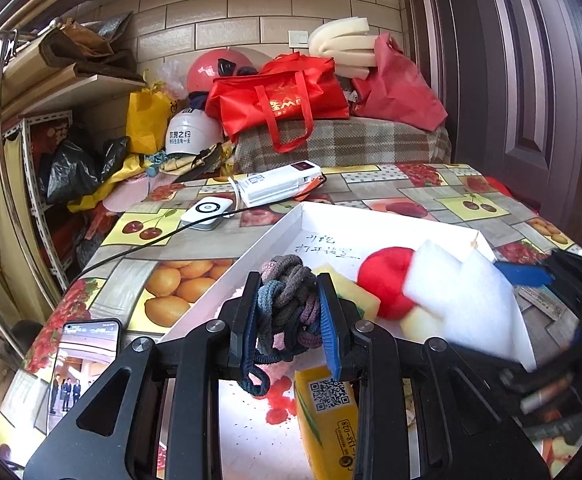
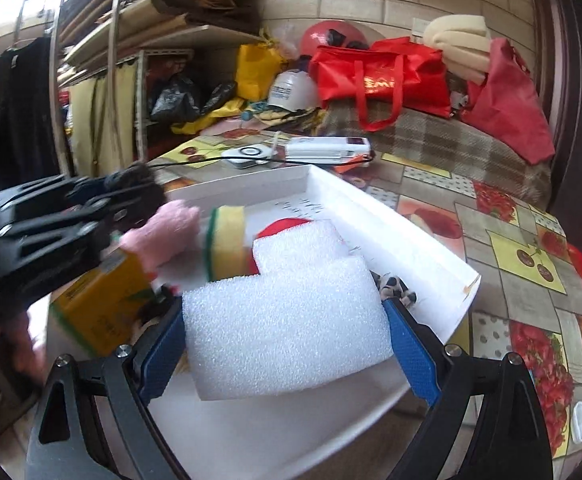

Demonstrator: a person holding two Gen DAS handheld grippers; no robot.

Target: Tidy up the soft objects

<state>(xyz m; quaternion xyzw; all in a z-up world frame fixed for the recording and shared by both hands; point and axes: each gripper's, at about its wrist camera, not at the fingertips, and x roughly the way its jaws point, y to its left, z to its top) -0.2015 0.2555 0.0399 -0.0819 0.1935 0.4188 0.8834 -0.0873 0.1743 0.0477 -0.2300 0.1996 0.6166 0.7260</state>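
Fruit-print tablecloth (image 1: 195,276) w/ white tray (image 1: 275,232) — brick wall (image 1: 227,4).

Your left gripper (image 1: 289,316): jaws nearly shut, clamped on the bundle of hair ties (image 1: 289,304), blue pads pressing it from both sides. It points fwd and slightly down. In the right wrist view it shows at the left edge as a blurred black frame w/ the dark bundle at its tip.

Your right gripper (image 2: 287,332): jaws wide, blue pads against both sides of the white foam block (image 2: 287,320), so it's a grip on a wide thing, not an empty open jaw. It points down more steeply than the left. In the left wrist view its blue finger (image 1: 525,274) shows at the foam's right side, rest blurred.
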